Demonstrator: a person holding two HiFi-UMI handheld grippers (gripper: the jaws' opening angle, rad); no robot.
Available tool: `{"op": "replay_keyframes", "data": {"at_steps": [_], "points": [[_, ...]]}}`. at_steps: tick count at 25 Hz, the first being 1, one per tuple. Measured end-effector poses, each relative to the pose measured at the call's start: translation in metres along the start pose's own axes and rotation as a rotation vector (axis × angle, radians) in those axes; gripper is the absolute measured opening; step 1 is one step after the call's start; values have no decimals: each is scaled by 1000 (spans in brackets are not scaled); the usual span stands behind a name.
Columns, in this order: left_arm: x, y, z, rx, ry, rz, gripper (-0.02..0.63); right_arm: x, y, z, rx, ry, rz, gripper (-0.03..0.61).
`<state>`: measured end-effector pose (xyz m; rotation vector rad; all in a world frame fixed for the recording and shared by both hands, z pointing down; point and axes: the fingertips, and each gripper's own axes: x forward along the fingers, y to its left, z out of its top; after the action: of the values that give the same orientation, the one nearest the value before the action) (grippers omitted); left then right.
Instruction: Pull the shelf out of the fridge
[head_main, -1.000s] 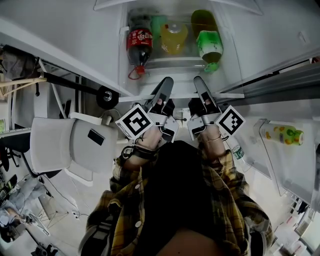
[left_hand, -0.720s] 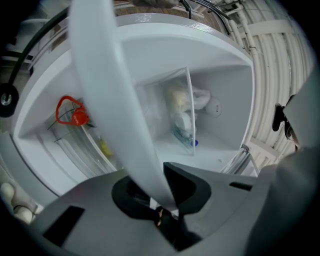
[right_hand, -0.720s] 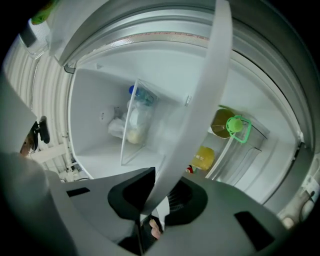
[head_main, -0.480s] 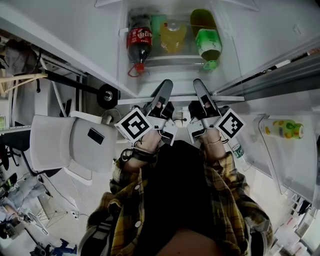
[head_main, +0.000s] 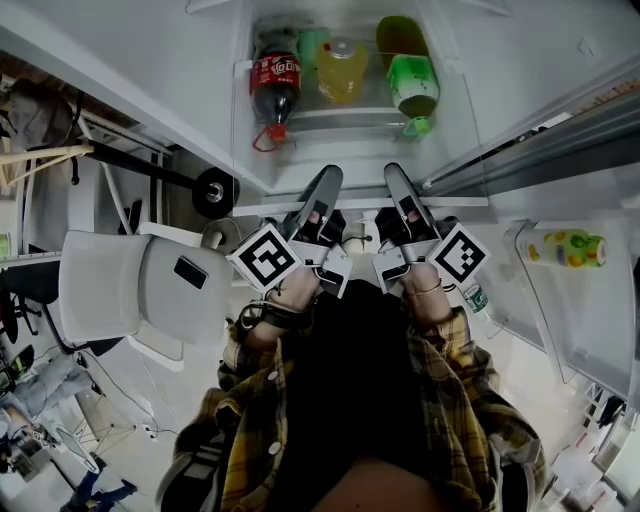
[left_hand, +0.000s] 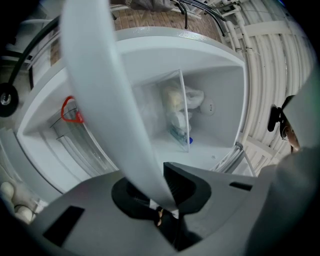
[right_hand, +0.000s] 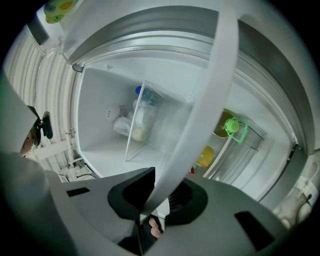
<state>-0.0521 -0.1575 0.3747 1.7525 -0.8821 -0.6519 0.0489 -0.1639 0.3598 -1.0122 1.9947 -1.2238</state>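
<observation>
The shelf (head_main: 360, 204) has a smooth, glossy white plastic rim. Beyond the rim lie glossy clear plastic bottles (head_main: 275, 85). Gripping the rim, the left gripper (left_hand: 159, 192) and right gripper (right_hand: 150, 197) are matt grey plastic with black ribbed pads (left_hand: 182, 186). Nearer than the shelf is a soft plaid cloth shirt (head_main: 455, 400).

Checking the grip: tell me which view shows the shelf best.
Head view: the shelf shows its whole front edge, with the left gripper and right gripper on it. Each gripper view shows only a white strip of it clamped between the jaws.
</observation>
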Motion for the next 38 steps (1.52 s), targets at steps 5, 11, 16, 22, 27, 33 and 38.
{"op": "replay_keyframes", "data": {"at_steps": [5,11,16,22,27,33,38], "points": [[-4,-2,-2,6,5,-3,52,-4,2,-2,-1,2,1,61],[-7,-3,-2,3,5,-9,52,-5,3,-5,8,4,-1,61],[-7,-2,-3,-5,7,-7,52,-6,2,-6,18,5,-5,61],[-7,-2,-5,-3,14,-1,52,-8,2,-5,23,3,-3,61],[-7,-2,-6,-7,13,-6,52,-8,1,-5,29,2,-3,60],[-8,-2,-6,-10,8,-2,52,-8,1,-6,28,10,-4,60],[-8,-3,-5,-14,3,-7,52,-7,3,-6,30,13,-1,60]]}}
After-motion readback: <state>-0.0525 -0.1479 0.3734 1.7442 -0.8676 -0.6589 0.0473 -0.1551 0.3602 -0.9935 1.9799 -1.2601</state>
